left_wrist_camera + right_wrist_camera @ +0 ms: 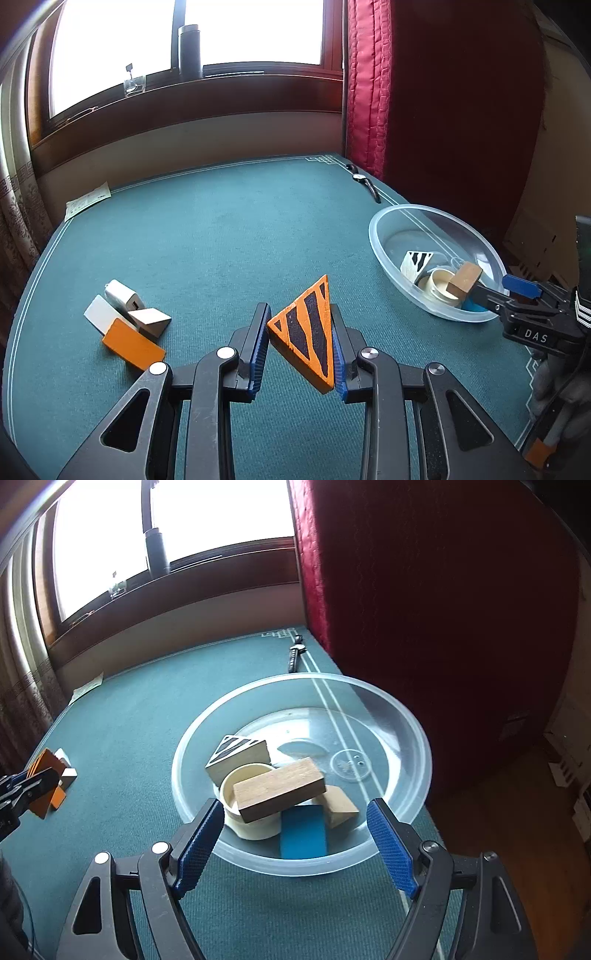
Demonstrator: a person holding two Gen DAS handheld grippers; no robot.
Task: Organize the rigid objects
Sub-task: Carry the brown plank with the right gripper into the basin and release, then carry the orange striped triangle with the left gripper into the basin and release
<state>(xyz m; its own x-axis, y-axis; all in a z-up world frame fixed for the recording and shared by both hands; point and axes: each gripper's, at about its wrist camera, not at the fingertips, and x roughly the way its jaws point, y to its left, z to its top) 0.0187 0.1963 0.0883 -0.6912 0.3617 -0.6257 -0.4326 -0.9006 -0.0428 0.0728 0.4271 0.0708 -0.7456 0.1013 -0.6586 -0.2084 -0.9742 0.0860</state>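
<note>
Left gripper [301, 343] clamped on an orange wedge with black stripes [306, 334], jaws pinching its two flat faces so the painted triangle faces the camera and the point stands up. Held clear of the green table [221, 236], probably to carry it toward the clear plastic bowl [380, 236] near the table's right edge.

Right gripper [295, 840] poised over the bowl's near rim, jaws spread wide with nothing between them. No pad pressing on anything. Plain wooden block [279, 788] lying just ahead of those jaws, tilted across the top of a cream round cup [255, 829], most likely dropped there and resting where it landed. Beneath and beside it in the bowl: a white wedge with black stripes [236, 755], a blue block [303, 836] and a plain wooden wedge [338, 805], heaped rather than laid in order.

Not yet gathered, near the table's left edge: an orange block [133, 343], a white block [101, 314], a white charger plug [122, 297] and a pale wooden wedge [151, 319], touching one another in a loose cluster. A wristwatch [364, 181] at the far right corner, well apart from everything else.

Task judged roughly half done, with the bowl serving as the collecting place.
</note>
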